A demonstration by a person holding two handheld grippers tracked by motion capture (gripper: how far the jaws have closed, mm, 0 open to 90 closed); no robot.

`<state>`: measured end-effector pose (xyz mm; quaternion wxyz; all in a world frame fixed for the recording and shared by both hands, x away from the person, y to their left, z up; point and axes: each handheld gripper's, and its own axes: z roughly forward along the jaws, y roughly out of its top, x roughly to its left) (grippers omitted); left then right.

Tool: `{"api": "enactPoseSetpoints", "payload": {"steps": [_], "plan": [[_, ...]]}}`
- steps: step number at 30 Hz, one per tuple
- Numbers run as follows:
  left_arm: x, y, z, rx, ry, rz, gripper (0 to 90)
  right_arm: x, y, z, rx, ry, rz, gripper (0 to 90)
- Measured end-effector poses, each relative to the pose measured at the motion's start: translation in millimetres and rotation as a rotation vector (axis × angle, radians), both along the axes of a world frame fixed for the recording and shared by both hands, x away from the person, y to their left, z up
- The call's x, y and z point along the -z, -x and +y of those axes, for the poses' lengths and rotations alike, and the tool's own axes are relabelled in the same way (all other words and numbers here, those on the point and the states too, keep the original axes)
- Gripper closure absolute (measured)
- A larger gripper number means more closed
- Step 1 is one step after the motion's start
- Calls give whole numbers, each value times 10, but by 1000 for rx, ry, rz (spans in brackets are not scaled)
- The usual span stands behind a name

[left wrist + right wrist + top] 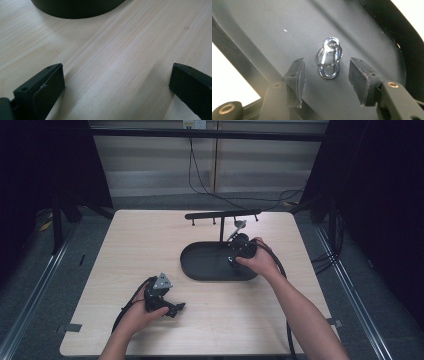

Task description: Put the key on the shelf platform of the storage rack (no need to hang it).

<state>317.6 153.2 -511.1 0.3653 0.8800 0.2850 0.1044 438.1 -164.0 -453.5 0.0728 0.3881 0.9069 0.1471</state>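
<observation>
Right hand-held gripper (325, 72) hangs over the black oval tray (274, 27), jaws parted and released, with the chrome carabiner and key ring (329, 58) lying on the tray floor between the pads, touched by neither. Judged step: setting the clip down, or about to pick it. Its long axis runs along the jaws, away from the camera. Left hand-held gripper (113, 85) rests wide open on the wooden surface (120, 45) near the tray

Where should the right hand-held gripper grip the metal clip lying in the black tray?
Probably across the long sides of the metal clip, coming straight down: it lies flat in the tray, and the right hand-held gripper already has open jaws on either side.
</observation>
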Motion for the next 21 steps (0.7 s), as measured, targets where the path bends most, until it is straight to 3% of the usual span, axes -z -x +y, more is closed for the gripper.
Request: {"api": "enactPoseSetpoints", "payload": {"steps": [11, 21], "plan": [[1, 0, -1, 2, 3, 2, 0, -44, 53, -31, 9, -22, 8, 360], [-4, -4, 6, 8, -10, -1, 0, -98, 129, -112, 19, -50, 11, 331]]}}
